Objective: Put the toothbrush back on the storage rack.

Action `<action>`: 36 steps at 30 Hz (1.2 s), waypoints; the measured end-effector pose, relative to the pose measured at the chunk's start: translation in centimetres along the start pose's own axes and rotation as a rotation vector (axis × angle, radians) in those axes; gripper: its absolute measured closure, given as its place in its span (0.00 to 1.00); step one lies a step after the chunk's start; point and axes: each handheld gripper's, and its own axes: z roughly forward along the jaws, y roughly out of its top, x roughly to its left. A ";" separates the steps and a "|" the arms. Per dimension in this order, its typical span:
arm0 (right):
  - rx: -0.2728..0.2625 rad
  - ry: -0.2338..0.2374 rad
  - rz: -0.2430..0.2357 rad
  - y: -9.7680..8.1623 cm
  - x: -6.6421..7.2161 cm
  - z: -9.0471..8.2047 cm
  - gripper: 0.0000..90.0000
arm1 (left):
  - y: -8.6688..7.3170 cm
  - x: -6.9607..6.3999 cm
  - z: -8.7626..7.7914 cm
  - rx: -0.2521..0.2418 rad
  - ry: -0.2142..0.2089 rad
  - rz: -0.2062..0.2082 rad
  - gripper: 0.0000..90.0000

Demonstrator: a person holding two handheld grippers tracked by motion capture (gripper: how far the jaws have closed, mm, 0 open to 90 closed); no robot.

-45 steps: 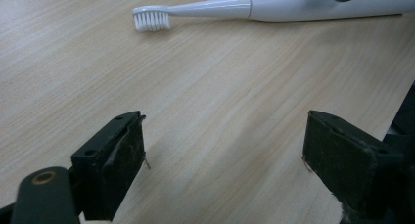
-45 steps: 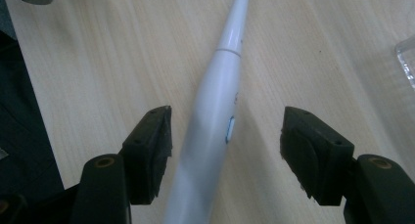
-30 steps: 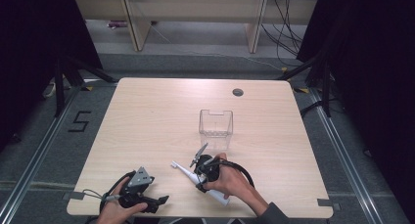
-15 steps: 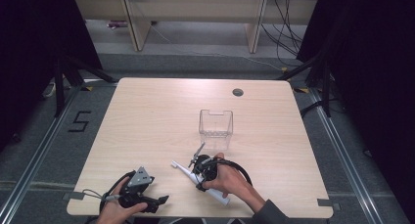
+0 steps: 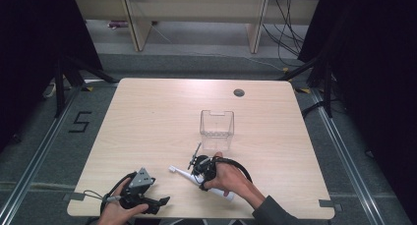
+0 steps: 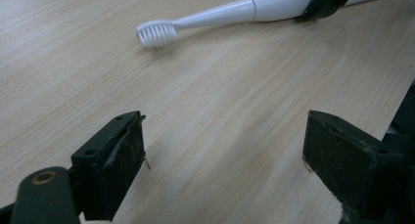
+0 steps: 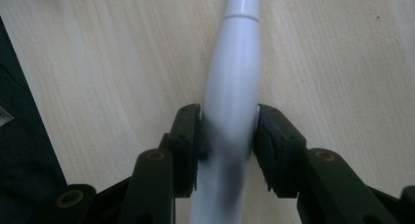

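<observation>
Between the right claw's (image 7: 229, 136) jaws, just closing, lies the toothbrush (image 7: 232, 82), pads pressing its handle; the left claw (image 6: 222, 155) gapes wide, holding nothing.

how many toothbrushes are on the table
1. The white electric toothbrush lies flat near the table's front edge, in front of the clear plastic box, its handle between the right gripper's jaws. Nothing seems to hide another.

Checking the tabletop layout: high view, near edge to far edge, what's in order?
Left gripper → toothbrush, clamped by right gripper → clear box → table hole.
</observation>
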 end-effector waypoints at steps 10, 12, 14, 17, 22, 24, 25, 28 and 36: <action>0.042 -0.007 -0.018 0.5 -0.2 0.0 0.72 | 0.1 0.1 -0.1 0.010 0.010 0.021 0.17; 0.035 -0.011 -0.073 0.7 -0.5 0.1 0.72 | 0.0 0.1 0.0 0.011 0.010 0.020 0.17; 0.054 -0.006 -0.035 0.7 -0.3 0.1 0.72 | 0.0 -0.1 0.0 0.003 -0.003 0.001 0.17; 0.059 -0.008 -0.077 0.9 -0.6 0.2 0.72 | 0.1 0.1 -0.1 0.011 0.010 0.024 0.17; 0.074 -0.008 -0.072 1.1 -0.5 0.2 0.73 | 0.0 -0.1 0.0 0.002 -0.004 0.002 0.17; 0.072 -0.007 -0.081 1.1 -0.6 0.2 0.73 | 0.0 -0.1 0.0 0.002 -0.004 0.002 0.17; 0.080 -0.004 -0.063 1.1 -0.5 0.1 0.73 | 0.1 0.1 -0.1 0.013 0.006 0.022 0.17; 0.082 0.002 -0.033 1.0 -0.4 0.0 0.73 | 0.0 0.1 -0.1 0.013 0.005 0.020 0.17; 0.062 -0.016 -0.034 0.6 -0.6 -0.8 0.73 | 0.0 -0.1 0.0 0.002 -0.005 0.001 0.17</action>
